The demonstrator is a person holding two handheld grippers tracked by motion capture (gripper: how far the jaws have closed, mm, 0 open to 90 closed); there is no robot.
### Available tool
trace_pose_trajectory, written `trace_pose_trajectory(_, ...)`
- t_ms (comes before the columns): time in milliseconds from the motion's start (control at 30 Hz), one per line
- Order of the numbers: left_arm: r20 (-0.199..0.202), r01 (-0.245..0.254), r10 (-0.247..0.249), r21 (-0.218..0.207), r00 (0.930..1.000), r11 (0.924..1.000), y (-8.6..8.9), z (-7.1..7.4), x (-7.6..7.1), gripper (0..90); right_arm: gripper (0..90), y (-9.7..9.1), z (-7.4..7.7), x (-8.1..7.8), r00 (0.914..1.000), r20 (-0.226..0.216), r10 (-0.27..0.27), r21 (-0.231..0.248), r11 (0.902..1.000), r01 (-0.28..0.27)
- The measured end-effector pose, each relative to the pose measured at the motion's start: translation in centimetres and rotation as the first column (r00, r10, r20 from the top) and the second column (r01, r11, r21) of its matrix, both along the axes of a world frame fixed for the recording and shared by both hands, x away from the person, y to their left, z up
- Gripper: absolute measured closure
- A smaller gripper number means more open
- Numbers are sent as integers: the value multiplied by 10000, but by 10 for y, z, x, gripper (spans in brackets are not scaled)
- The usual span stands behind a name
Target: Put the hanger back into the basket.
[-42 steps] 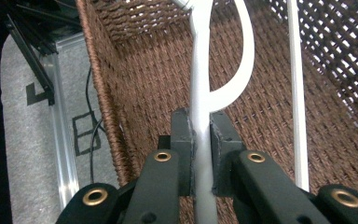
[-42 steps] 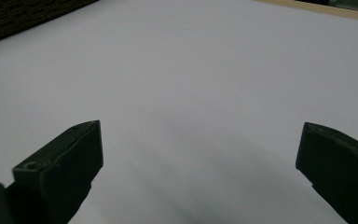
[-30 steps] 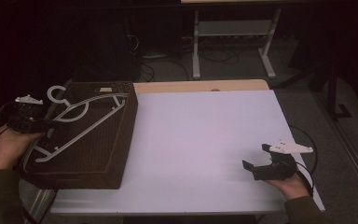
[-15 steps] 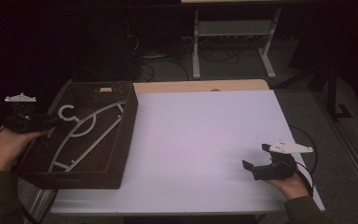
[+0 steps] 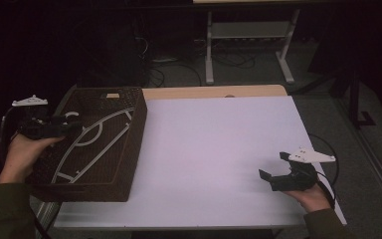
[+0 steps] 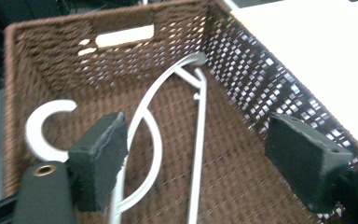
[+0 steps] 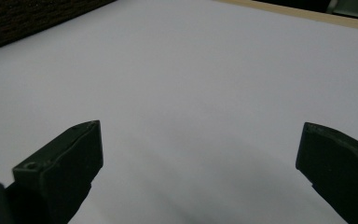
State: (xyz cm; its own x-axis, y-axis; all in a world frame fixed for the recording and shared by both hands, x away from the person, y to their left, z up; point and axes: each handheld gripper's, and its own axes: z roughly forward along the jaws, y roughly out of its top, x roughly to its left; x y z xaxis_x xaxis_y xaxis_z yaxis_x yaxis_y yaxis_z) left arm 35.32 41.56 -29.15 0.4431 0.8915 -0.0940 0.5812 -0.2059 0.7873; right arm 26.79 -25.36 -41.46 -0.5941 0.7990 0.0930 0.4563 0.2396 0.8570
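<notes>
One white hanger (image 6: 177, 121) lies in the brown basket (image 5: 129, 144); both tools gape empty.

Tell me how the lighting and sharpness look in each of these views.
High view: dim, dark surroundings, only the white table bright. Left gripper view: brighter, the basket weave and hanger slightly blurred, the near jaws soft. Right gripper view: even light on the table, a faint shadow between the open jaws, which look soft-edged.
</notes>
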Motion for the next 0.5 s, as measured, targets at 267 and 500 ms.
trace_pose_trajectory(267, 675, 597, -548, -736, 9962, 9955, -32, 5, -7, 139, 1, 3, 11, 2, 9994, 288, 207, 205, 9996, -213)
trace_pose_trajectory(500, 1326, 1244, -1082, -1203, 9852, 9849, -66, 2, -14, 94, 1, 8, 26, 7, 9971, 615, 457, 529, 9974, -490)
